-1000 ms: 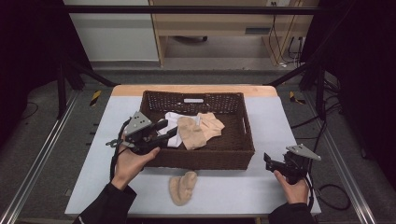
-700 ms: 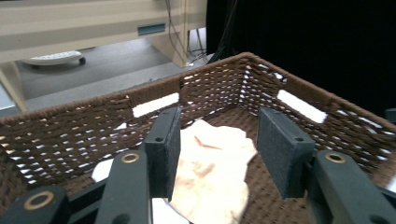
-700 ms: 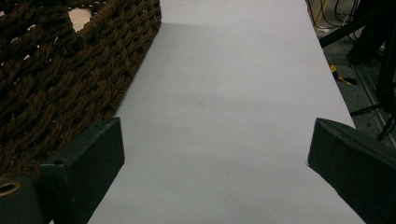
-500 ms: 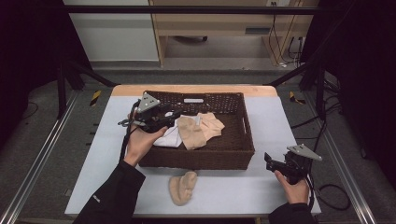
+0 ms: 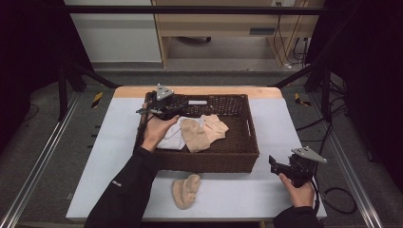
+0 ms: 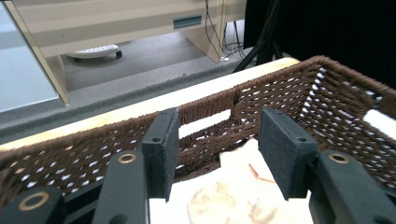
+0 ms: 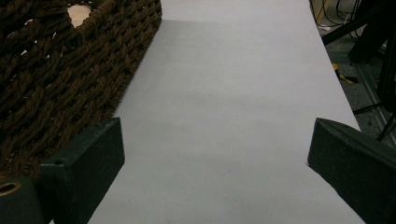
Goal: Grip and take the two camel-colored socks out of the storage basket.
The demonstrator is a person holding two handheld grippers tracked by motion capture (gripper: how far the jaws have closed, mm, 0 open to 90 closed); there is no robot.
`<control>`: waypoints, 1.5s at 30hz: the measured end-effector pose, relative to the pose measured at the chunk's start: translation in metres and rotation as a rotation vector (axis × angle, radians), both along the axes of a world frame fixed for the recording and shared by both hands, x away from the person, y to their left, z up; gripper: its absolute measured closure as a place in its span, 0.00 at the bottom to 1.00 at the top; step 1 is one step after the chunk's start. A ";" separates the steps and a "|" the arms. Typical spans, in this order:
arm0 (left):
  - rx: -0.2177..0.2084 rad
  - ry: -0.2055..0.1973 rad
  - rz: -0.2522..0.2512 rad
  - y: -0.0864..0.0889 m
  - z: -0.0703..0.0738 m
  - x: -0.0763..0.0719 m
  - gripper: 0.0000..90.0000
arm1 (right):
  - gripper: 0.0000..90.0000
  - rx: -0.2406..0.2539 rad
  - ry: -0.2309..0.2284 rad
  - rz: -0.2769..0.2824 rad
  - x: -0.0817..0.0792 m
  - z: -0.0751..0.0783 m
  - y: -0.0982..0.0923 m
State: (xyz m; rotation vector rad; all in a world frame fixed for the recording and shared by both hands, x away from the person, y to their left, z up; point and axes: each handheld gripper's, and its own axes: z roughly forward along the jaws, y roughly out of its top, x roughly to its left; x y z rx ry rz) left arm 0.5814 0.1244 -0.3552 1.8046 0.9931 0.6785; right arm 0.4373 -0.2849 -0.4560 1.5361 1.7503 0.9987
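The left gripper [image 5: 173, 110] hangs over the dark brown woven wicker basket [image 5: 209, 161], jaws just spread and empty; pale beige and white socks [image 5: 192, 134] lie inside. One folded beige sock [image 5: 185, 190] waits before the basket. The right gripper [image 5: 275, 164], beside it, gapes empty.

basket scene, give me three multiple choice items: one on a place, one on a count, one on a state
1. Where is the left tool?
A. over the basket's far left corner
B. on the floor
C. beside the right tool

2. How many beige socks lie outside the basket, on the table?
A. none
B. one
C. three

3. How do the right tool's jaws stand?
A. shut on a sock
B. shut on the basket rim
C. open, nothing between them

Answers:
1 A: it hangs above that corner.
2 B: a single beige sock lies before the basket.
3 C: bare table shows between the jaws.
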 end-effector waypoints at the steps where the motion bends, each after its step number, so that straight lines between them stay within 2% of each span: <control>1: 0.021 -0.003 0.006 -0.003 -0.004 0.004 0.53 | 0.05 0.002 -0.001 0.000 0.000 0.000 0.000; 3: 0.037 0.004 0.008 -0.006 -0.010 0.008 0.53 | 0.05 0.002 -0.003 -0.001 0.000 0.000 -0.001; 7: 0.071 0.061 0.011 -0.007 -0.028 0.019 0.55 | 0.05 0.003 -0.004 -0.002 0.000 0.000 -0.001; 9: 0.068 0.085 0.000 -0.007 -0.035 0.023 0.56 | 0.05 0.001 0.001 -0.001 0.001 -0.001 0.000; 14: 0.112 0.121 -0.005 -0.006 -0.054 0.026 0.59 | 0.05 -0.001 0.001 -0.001 0.001 -0.001 0.000; 15: 0.115 0.140 -0.009 -0.005 -0.057 0.027 0.59 | 0.05 0.000 0.002 -0.001 0.001 -0.001 0.000; 17: 0.120 0.148 -0.016 -0.005 -0.060 0.026 0.59 | 0.05 -0.004 0.003 0.002 0.001 -0.001 0.000; 20: 0.163 0.163 -0.014 -0.008 -0.063 0.026 0.58 | 0.05 -0.007 0.006 0.008 0.001 -0.001 0.001; 25: 0.197 0.218 -0.038 -0.012 -0.072 0.027 0.53 | 0.05 -0.010 0.005 0.004 0.001 -0.001 0.001; 27: 0.218 0.216 -0.051 -0.013 -0.074 0.027 0.49 | 0.05 -0.010 0.007 0.004 0.001 -0.002 0.001; 30: 0.218 0.228 -0.057 -0.014 -0.077 0.028 0.45 | 0.05 -0.011 0.009 0.005 0.001 -0.002 0.002; 32: 0.214 0.261 -0.049 -0.014 -0.080 0.029 0.42 | 0.05 -0.010 0.012 0.003 0.001 -0.002 0.001; 38: 0.215 0.293 -0.041 -0.012 -0.085 0.031 0.41 | 0.05 -0.013 0.014 0.006 0.001 -0.002 0.002; 40: 0.218 0.310 -0.057 -0.013 -0.085 0.030 0.41 | 0.06 -0.013 0.015 0.006 0.001 -0.002 0.002; 45: 0.210 0.298 -0.085 -0.016 -0.082 0.028 0.48 | 0.06 -0.009 0.014 0.005 0.001 -0.002 0.002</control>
